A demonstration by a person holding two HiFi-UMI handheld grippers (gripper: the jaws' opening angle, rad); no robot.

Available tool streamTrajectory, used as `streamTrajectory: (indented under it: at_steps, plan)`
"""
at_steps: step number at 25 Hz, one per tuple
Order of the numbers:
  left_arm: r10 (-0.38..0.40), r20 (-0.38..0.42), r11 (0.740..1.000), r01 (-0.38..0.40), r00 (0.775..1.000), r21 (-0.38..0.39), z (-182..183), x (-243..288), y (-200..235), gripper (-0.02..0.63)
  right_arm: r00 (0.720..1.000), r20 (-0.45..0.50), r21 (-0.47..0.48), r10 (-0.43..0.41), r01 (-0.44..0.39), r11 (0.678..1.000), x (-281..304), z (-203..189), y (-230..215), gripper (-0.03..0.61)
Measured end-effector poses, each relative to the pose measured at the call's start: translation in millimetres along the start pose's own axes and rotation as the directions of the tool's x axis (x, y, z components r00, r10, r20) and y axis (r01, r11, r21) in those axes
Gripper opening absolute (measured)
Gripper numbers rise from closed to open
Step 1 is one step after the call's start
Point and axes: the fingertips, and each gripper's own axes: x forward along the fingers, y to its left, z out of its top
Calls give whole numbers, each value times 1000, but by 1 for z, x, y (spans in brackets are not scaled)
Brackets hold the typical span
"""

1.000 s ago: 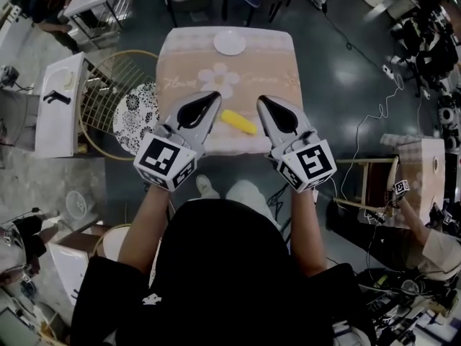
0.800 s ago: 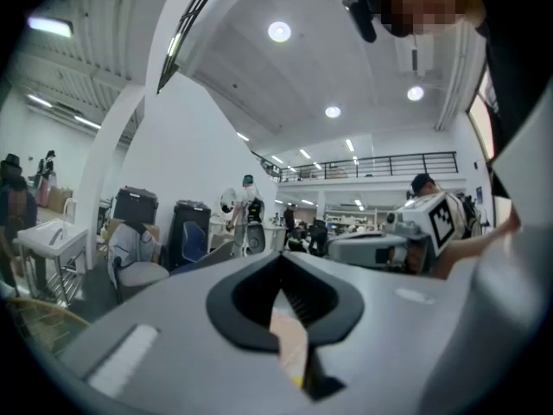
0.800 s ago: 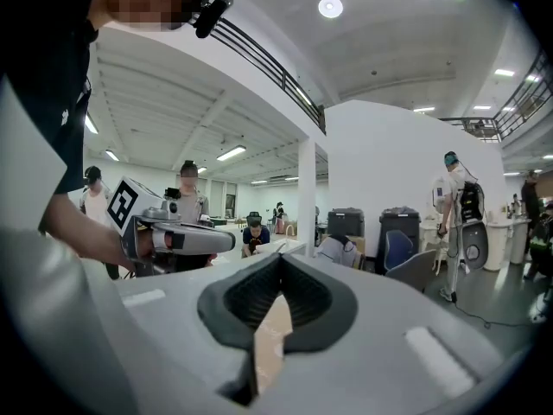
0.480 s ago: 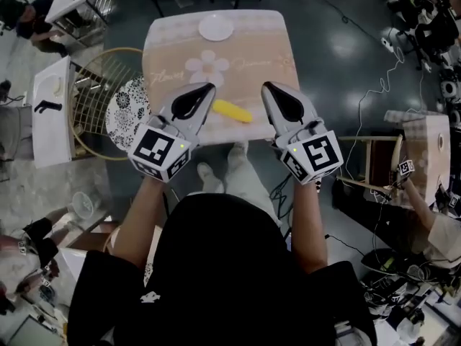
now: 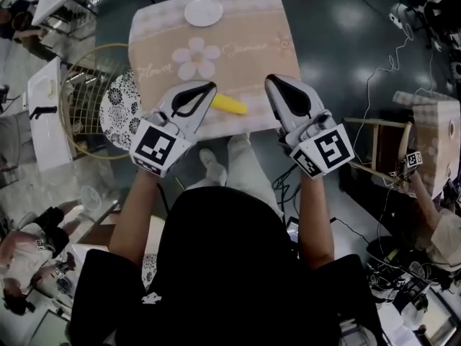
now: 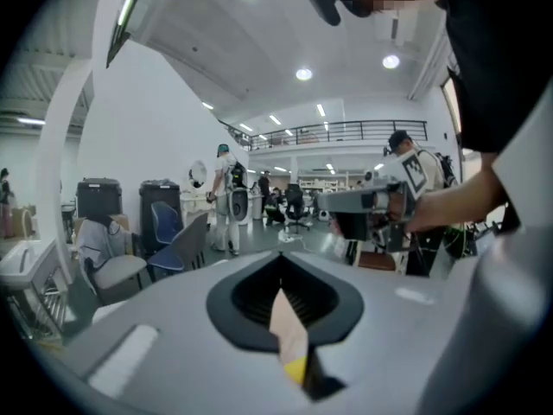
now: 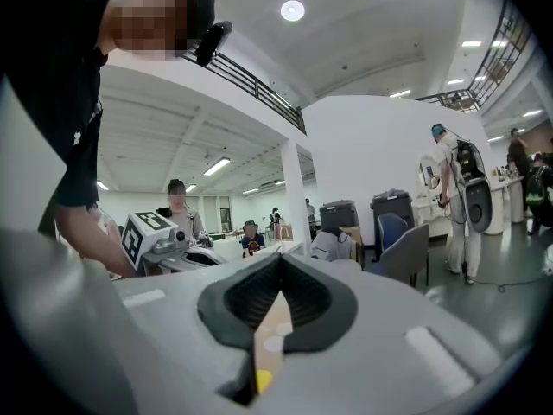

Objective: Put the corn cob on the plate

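Note:
A yellow corn cob [image 5: 229, 105] lies near the front edge of the beige flowered tablecloth [image 5: 238, 49]. The white plate [image 5: 204, 11] sits empty at the table's far edge. My left gripper [image 5: 208, 87] is shut and empty, its tip just left of the cob. My right gripper [image 5: 272, 82] is also shut and empty, a little to the cob's right. In the left gripper view the jaws [image 6: 281, 258] meet, and a sliver of cloth and yellow cob [image 6: 295, 370] shows below them. The right gripper view shows the same [image 7: 278, 259], with the cob [image 7: 263, 380] low in the slit.
A round wire-frame seat with a patterned cushion [image 5: 119, 108] stands left of the table, beside a white side table [image 5: 45, 107]. A wooden stool [image 5: 376, 146] and floor cables are at the right. The person's shoes [image 5: 212, 166] are at the table's front edge. People stand around the hall.
Both grippers have come down and forward toward the table's front edge, on either side of the cob. The cob and plate have not moved on the cloth. Both jaws stay shut.

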Motion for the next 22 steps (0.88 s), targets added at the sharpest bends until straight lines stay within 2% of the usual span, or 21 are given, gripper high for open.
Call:
streamTrajectory:
  at_steps: [4, 9, 12, 13, 16, 19, 22]
  plan:
    - [-67, -71, 998, 66, 995, -14, -35, 17, -1, 5, 998, -50, 26, -26, 27, 999, -3, -25, -9, 0]
    - [-147, -161, 989, 144, 976, -30, -79, 40, -4, 7, 993, -91, 57, -68, 74, 996, -5, -48, -20, 2]
    - [-177, -220, 984, 179, 959, -15, -101, 52, -13, 45, 992, -106, 63, -71, 78, 995, -10, -57, -24, 2]
    - [-193, -246, 981, 196, 950, -15, -110, 55, -16, 73, 991, -111, 67, -72, 80, 995, -12, -61, -25, 2]
    - [-236, -331, 969, 249, 914, -4, -139, 62, -25, 97, 989, -130, 84, -69, 80, 993, -15, -70, -27, 1]
    - [-273, -409, 951, 309, 871, 22, -167, 68, -35, 125, 986, -151, 92, -64, 79, 993, -18, -83, -28, 1]
    - [-314, -470, 932, 363, 825, 14, -195, 73, -45, 143, 983, -168, 103, -67, 85, 991, -21, -95, -27, 1]
